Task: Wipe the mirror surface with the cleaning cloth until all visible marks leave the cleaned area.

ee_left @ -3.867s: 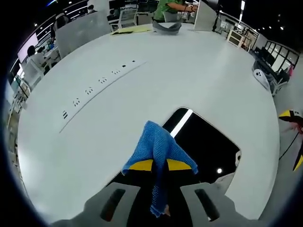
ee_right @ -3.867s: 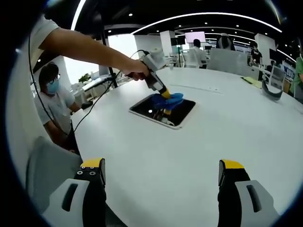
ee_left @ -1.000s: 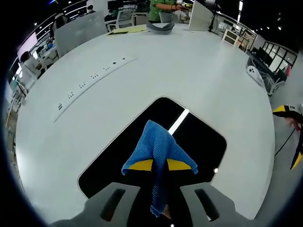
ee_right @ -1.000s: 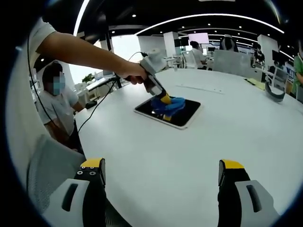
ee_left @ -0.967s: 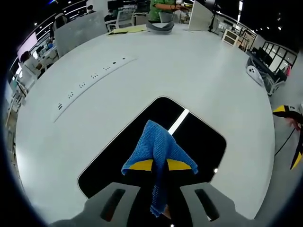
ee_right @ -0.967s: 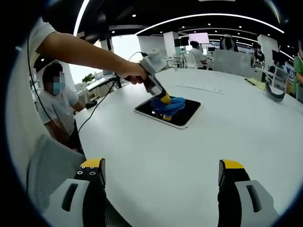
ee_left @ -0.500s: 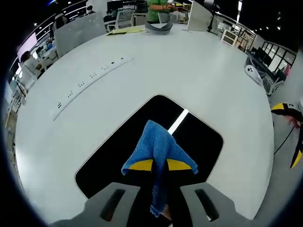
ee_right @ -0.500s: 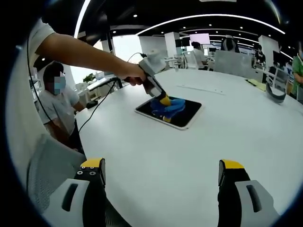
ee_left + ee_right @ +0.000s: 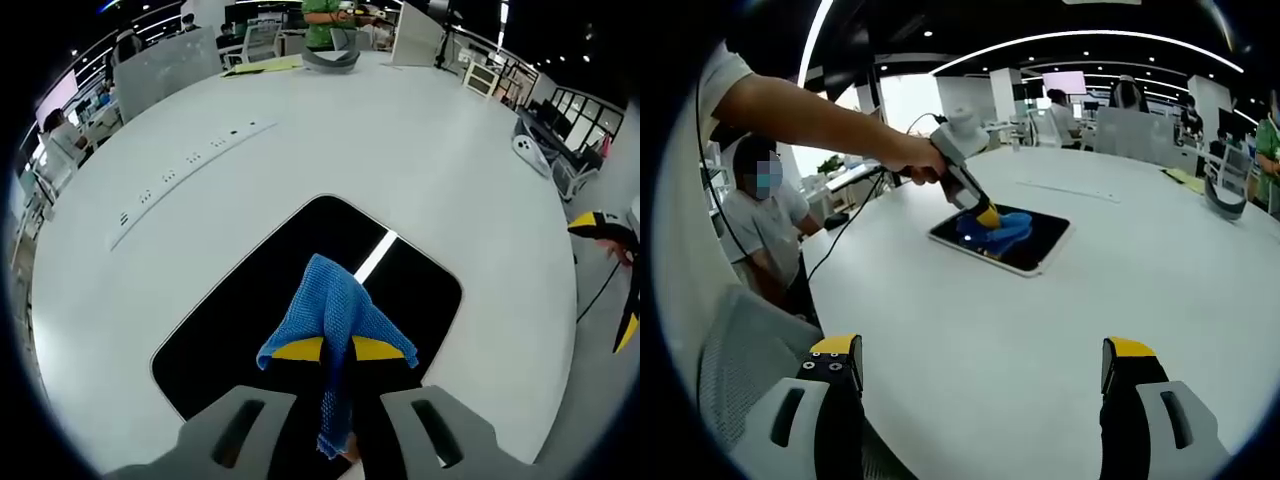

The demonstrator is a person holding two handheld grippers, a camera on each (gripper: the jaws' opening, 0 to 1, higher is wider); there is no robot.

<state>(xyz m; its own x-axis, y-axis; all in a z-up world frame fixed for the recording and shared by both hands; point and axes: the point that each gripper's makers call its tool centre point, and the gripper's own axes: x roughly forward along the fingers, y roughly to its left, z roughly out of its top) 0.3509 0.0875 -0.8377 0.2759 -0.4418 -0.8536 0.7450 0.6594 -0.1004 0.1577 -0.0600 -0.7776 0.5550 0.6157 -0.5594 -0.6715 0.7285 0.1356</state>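
Left gripper view: blue knitted cleaning cloth (image 9: 338,320), pinched in closed left gripper (image 9: 336,349) fingers, is drawn further across dark rectangular mirror (image 9: 260,290); wiping is judged ongoing. Right gripper (image 9: 980,362) fingers are held apart, empty, above white tabletop (image 9: 1040,330).

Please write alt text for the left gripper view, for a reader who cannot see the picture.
The left gripper, with yellow-tipped jaws, is shut on a blue cleaning cloth over a dark rectangular mirror that lies flat on a large round white table. A bright strip of light reflects in the mirror.
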